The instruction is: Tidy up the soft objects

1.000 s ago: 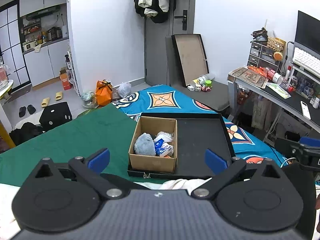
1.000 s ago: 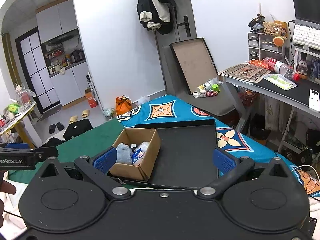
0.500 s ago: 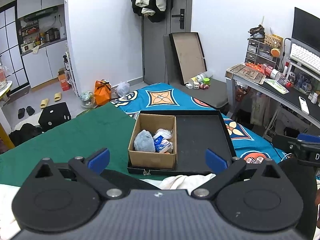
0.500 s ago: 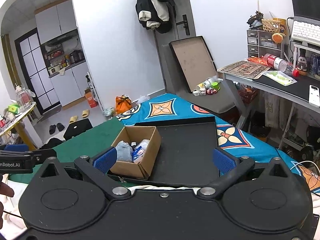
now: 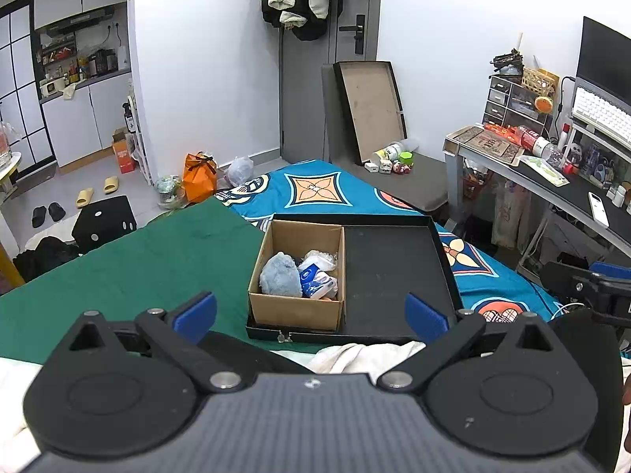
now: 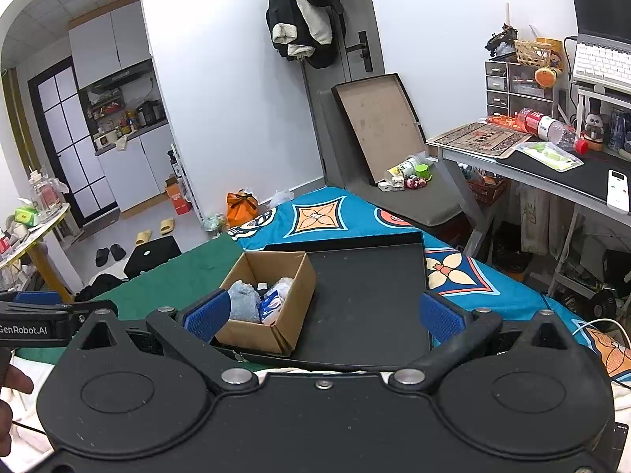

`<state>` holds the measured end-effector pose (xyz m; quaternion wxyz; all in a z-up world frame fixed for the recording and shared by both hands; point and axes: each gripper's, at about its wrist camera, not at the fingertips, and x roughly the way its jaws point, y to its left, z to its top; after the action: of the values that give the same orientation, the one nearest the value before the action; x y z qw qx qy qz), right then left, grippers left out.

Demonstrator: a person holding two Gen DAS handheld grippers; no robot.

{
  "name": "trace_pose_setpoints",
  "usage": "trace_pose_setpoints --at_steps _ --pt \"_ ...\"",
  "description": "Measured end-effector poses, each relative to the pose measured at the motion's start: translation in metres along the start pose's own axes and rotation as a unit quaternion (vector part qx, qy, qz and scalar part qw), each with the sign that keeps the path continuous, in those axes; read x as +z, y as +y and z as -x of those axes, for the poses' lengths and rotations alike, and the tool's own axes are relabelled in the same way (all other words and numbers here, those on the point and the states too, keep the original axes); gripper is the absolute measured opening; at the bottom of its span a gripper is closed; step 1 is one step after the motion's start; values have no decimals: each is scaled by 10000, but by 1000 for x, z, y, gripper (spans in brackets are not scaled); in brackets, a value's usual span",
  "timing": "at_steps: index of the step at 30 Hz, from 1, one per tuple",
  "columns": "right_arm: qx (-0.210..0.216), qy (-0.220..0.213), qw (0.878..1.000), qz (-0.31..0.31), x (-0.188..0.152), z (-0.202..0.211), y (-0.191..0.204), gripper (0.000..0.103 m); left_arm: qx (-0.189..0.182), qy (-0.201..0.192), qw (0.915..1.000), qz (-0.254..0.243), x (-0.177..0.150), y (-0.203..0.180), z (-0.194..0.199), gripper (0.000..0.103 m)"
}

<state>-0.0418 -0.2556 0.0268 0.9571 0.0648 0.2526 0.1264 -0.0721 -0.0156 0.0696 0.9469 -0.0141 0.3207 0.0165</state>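
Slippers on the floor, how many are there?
4: two yellow slippers lie on the tiles near the cabinets, and two black slippers sit just left of them. More may be hidden behind furniture.

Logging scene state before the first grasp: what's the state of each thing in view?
Left gripper: jaws open, holding nothing.
Right gripper: jaws open, holding nothing.
Cardboard box: open top, upright, in the tray's left part.
Black tray: flat on the bed, right part bare.
Blue fluffy cloth: inside the box.
Tissue pack: inside the box, beside the cloth.
Door: closed.
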Motion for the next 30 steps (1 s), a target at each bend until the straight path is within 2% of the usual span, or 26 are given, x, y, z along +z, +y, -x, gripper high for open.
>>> trace_pose_setpoints --at_steps 30 --pt "-21 39 10000 24 1 2 1 103 -6 22 10000 74 0 1 1 101"
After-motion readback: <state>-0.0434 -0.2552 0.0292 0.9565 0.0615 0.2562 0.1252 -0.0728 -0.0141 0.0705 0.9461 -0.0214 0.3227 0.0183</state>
